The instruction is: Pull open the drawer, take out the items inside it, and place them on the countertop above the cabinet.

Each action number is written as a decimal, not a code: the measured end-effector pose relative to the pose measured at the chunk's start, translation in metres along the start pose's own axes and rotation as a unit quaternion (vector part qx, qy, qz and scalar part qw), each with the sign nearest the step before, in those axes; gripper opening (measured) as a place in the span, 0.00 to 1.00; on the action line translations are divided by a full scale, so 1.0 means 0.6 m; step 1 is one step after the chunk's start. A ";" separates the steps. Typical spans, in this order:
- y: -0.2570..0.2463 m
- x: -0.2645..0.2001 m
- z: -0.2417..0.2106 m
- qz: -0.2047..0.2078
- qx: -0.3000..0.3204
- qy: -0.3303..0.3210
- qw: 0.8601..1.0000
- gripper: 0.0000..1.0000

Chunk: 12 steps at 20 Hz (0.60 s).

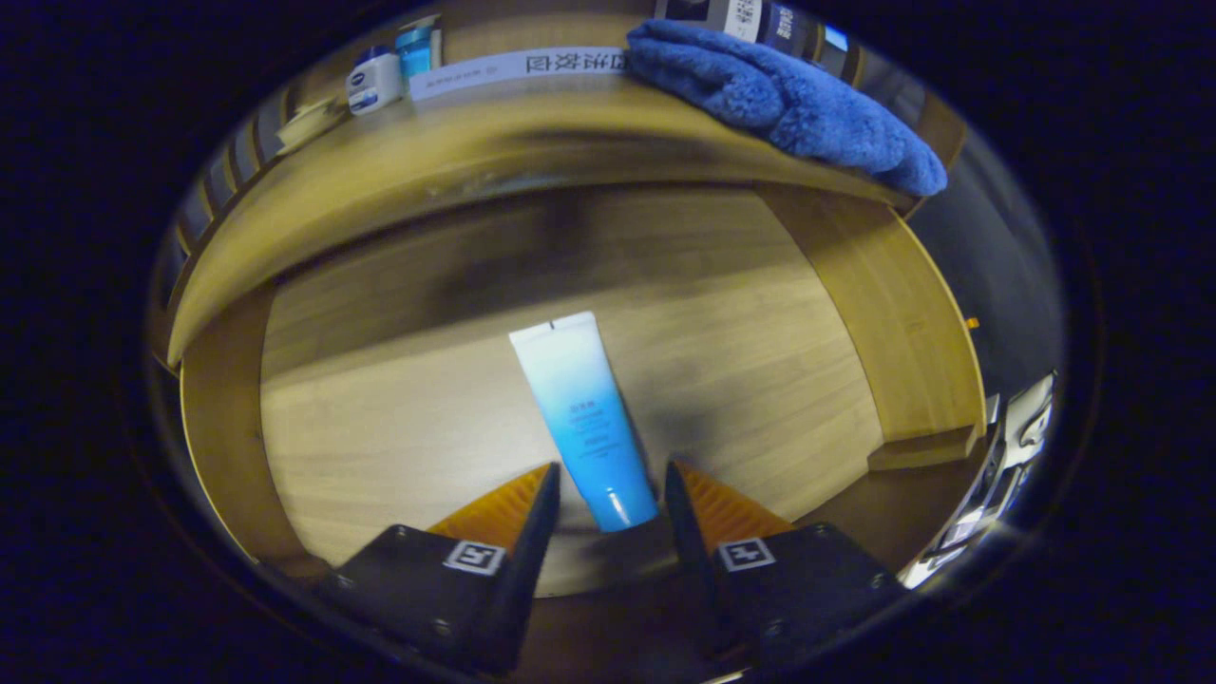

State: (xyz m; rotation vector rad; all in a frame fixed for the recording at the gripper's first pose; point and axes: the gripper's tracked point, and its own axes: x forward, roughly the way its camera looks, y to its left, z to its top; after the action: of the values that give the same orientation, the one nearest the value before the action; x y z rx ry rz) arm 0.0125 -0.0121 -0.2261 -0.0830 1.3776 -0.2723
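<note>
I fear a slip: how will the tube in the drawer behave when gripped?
The tube looks glossy, so probably slippery. It is likely soft and may squash. Lying flat on the drawer floor, it seems unlikely to roll. The gripper is open, fingers flanking its near end.

Large dark characters run upside down along a long white box (518,68) on the surface above the drawer. Faint small print, too blurred to read, marks the blue-and-white tube (579,408), whose near end lies between the spread fingers of the tool (608,484). Each finger carries what looks like a square black-and-white marker (473,557).
</note>
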 end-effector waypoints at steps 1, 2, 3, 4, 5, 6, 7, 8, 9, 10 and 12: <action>0.003 -0.003 -0.002 0.004 0.000 0.004 1.000 0.60; 0.007 0.005 0.000 0.010 0.000 0.003 1.000 0.53; 0.008 0.001 0.001 0.011 -0.001 0.004 1.000 0.45; 0.008 0.003 -0.001 0.011 0.000 0.002 1.000 0.38; 0.009 0.000 -0.002 0.013 -0.002 0.000 1.000 0.38; 0.011 -0.003 -0.002 0.017 -0.004 -0.002 1.000 0.34; 0.012 -0.007 0.000 0.017 -0.004 -0.008 1.000 0.33; 0.010 -0.011 0.001 0.015 -0.005 -0.015 1.000 0.33; 0.006 -0.017 0.002 0.009 -0.009 -0.018 1.000 0.33; 0.000 -0.024 0.002 0.003 -0.013 -0.022 1.000 0.33; -0.008 -0.043 0.010 -0.009 -0.011 -0.036 0.999 0.33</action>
State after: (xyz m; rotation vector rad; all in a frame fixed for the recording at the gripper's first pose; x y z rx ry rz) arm 0.0134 -0.0110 -0.1991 -0.1235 1.3100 -0.2667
